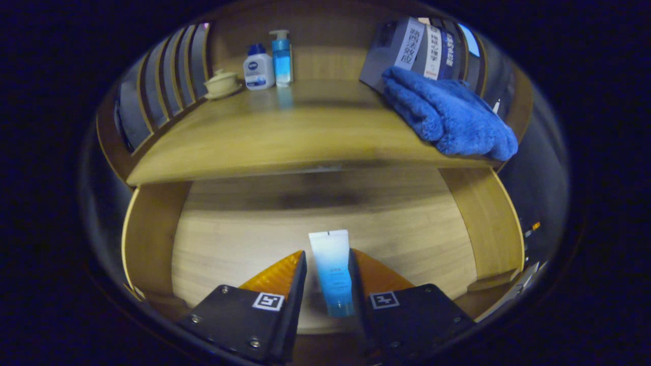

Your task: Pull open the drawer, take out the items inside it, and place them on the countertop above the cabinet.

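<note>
Your gripper has the tube right between its jaws, both fingers pressed against its flanks, crimped end pointing ahead and cap back toward you. The tube is smooth plastic, white at the flat crimp fading to blue at the cap, and it sits over the open drawer, whose pale wood-grain floor spreads bare on either side of it. Left and right of the tube, the drawer's side walls stand well apart from your fingers. Just beyond the tube, the front edge of the surface juts out overhead, a thick rounded wooden lip. Past that lip there's a broad bare stretch of wood in the middle. Far right of the tube, a fluffy blue towel slumps over the edge against upright books. Far left, at the back: a lidded cup, a squat white bottle, a slim blue pump bottle.
</note>
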Demonstrator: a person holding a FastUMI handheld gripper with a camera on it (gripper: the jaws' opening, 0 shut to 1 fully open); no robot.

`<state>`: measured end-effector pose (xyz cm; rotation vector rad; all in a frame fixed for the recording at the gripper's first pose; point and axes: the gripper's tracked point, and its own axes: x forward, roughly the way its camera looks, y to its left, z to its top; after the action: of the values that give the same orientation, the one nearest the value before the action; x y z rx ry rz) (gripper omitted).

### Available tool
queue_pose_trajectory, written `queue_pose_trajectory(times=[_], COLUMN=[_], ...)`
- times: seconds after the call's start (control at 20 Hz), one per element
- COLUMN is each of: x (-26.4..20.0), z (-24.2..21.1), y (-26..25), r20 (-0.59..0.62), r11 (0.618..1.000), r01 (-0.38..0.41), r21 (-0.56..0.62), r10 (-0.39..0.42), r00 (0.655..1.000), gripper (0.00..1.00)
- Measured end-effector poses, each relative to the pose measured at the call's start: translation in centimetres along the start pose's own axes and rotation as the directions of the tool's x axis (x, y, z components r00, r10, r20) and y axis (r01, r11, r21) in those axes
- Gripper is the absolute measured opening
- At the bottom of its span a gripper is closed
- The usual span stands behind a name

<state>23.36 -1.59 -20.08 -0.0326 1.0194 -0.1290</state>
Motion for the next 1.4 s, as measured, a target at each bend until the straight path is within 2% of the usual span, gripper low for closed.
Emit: queue_pose_trajectory(times=[0.1, 0.25, 0.4, 0.55, 0.65, 0.75, 0.85, 0.9, 1.25, 1.4], x=[0.7, 1.2, 1.4, 1.3, 1.0, 1.2, 1.2, 0.9, -1.6, -4.3], z=[-1.2, -1.2, -2.8, -2.5, -1.4, -2.0, -1.6, -1.7, -0.5, 0.1], y=[0.0, -0.1, 0.1, -0.1, 0.1, 0.0, 0.0, 0.0, 0.7, 0.0], r20=[-0.054, -0.063, -0.17, -0.18, -0.166, -0.161, -0.145, -0.144, -0.011, 0.043], r11=[1.0, 1.0, 1.0, 1.0, 1.0, 1.0, 1.0, 1.0, 0.999, 0.999], r01=[0.002, -0.002, -0.007, -0.009, -0.012, 0.0, 0.004, 0.008, -0.007, 0.03], r21=[-0.015, 0.003, -0.009, -0.022, -0.002, -0.007, -0.024, -0.027, -0.043, -0.026], r10=[-0.002, 0.003, 0.005, 0.005, 0.011, -0.001, -0.007, -0.012, 0.006, -0.029], r00=[0.999, 0.998, 0.985, 0.984, 0.986, 0.987, 0.989, 0.989, 1.0, 0.999], gripper=[0.47, 0.5, 0.52, 0.52, 0.53, 0.42, 0.41, 0.33, 0.32, 0.32])
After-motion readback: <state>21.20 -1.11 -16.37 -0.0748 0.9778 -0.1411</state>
